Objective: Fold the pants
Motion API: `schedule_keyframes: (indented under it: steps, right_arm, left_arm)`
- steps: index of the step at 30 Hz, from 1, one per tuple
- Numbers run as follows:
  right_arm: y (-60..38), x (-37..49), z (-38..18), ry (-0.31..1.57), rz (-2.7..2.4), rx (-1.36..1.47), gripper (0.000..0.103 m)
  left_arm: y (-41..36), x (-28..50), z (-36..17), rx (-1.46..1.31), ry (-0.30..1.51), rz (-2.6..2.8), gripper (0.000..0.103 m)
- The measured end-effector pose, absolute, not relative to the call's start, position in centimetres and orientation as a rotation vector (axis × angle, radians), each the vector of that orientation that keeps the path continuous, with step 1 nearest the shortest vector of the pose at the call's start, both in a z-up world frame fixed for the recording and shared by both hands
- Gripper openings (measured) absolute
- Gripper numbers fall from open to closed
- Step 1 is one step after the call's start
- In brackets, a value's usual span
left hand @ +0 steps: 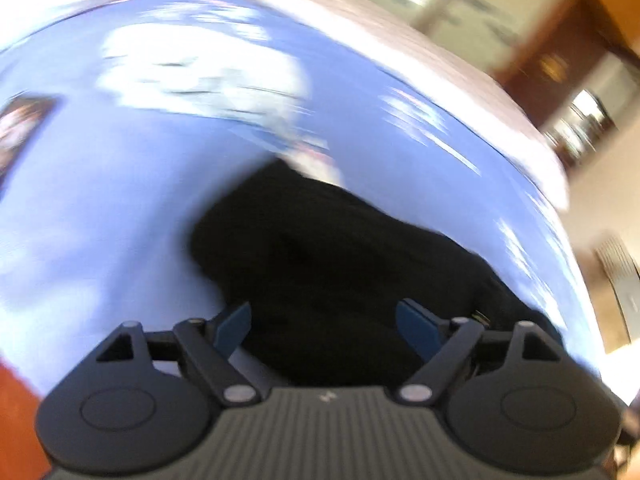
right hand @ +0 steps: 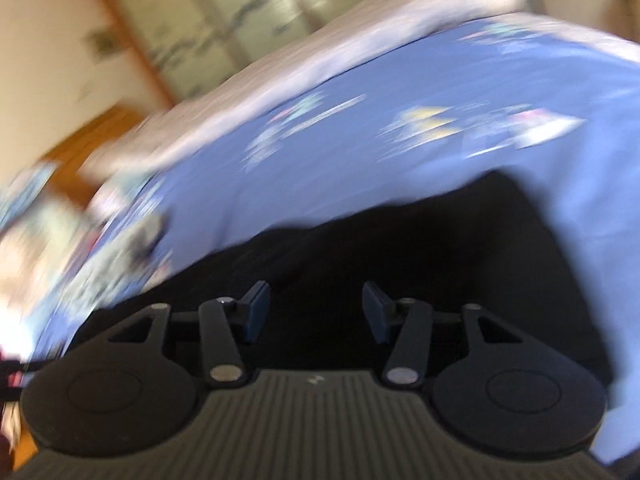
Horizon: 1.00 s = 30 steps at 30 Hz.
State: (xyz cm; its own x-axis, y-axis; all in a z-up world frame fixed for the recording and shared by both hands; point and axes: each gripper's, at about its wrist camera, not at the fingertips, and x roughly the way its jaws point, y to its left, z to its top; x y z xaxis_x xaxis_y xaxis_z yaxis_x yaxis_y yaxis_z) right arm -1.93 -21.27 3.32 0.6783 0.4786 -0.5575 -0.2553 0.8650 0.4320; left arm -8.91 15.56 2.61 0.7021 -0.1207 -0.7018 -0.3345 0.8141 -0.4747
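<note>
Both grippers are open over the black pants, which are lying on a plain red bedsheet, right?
Not quite: the sheet is blue with a printed pattern, not plain red. The right wrist view shows the blue sheet most clearly. The rest stands: the left gripper and right gripper are both open over the black pants.

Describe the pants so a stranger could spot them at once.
Start with the bed, covered in a blue printed sheet with pale patches. The pants lie on it as a rumpled black heap, right ahead of the open left gripper and right gripper. Nothing else on the sheet is solid black.
</note>
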Motion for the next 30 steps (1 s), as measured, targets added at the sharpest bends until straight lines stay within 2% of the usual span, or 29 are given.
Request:
schedule_keyframes:
  steps: [1, 3, 7, 8, 10, 11, 13, 14, 15, 18, 23, 30]
  right_arm:
    - [-19.6, -2.3, 3.4, 0.722, 0.467, 0.298, 0.054]
    - [-16.5, -3.3, 3.6, 0.734, 0.561, 0.23, 0.054]
    - [-12.3, -4.1, 3.1, 0.766, 0.689, 0.104, 0.052]
    - [-11.7, -4.2, 3.0, 0.777, 0.704, 0.079, 0.051]
    - [-11.0, -4.3, 2.7, 0.799, 0.715, 0.046, 0.051]
    - [-11.0, -4.2, 2.6, 0.81, 0.714, 0.038, 0.051]
    - [-11.0, -4.0, 2.4, 0.83, 0.7, 0.036, 0.051]
    - [-11.1, -4.2, 2.5, 0.834, 0.689, 0.044, 0.051]
    - [-11.3, -4.1, 2.5, 0.837, 0.678, 0.056, 0.051]
    - [-12.1, -3.8, 2.8, 0.834, 0.651, 0.088, 0.051]
    - [-12.6, -4.0, 4.4, 0.747, 0.68, 0.131, 0.052]
    - [-15.0, -5.2, 6.8, 0.6, 0.672, 0.086, 0.055]
  left_arm:
    - [16.6, -9.2, 2.2, -0.66, 0.794, 0.152, 0.085]
    - [18.4, -9.3, 1.0, -0.73, 0.798, 0.195, 0.097]
    - [20.3, -7.2, -2.3, -0.868, 0.839, 0.192, 0.097]
    - [20.6, -6.8, -2.9, -0.899, 0.834, 0.186, 0.102]
    - [20.6, -5.8, -3.0, -0.915, 0.794, 0.166, 0.102]
    - [20.4, -5.0, -3.2, -0.933, 0.797, 0.156, 0.1]
    - [20.2, -4.1, -3.4, -0.915, 0.795, 0.173, 0.081]
    - [19.9, -3.6, -3.5, -0.898, 0.806, 0.159, 0.056]
    - [19.8, -3.1, -3.6, -0.914, 0.821, 0.132, 0.046]
    - [19.3, -2.9, -1.9, -0.897, 0.794, 0.105, 0.039]
    - [15.4, -3.1, 3.3, -0.723, 0.697, 0.009, 0.039]
    - [3.5, 0.1, 10.0, -0.34, 0.662, -0.186, 0.038]
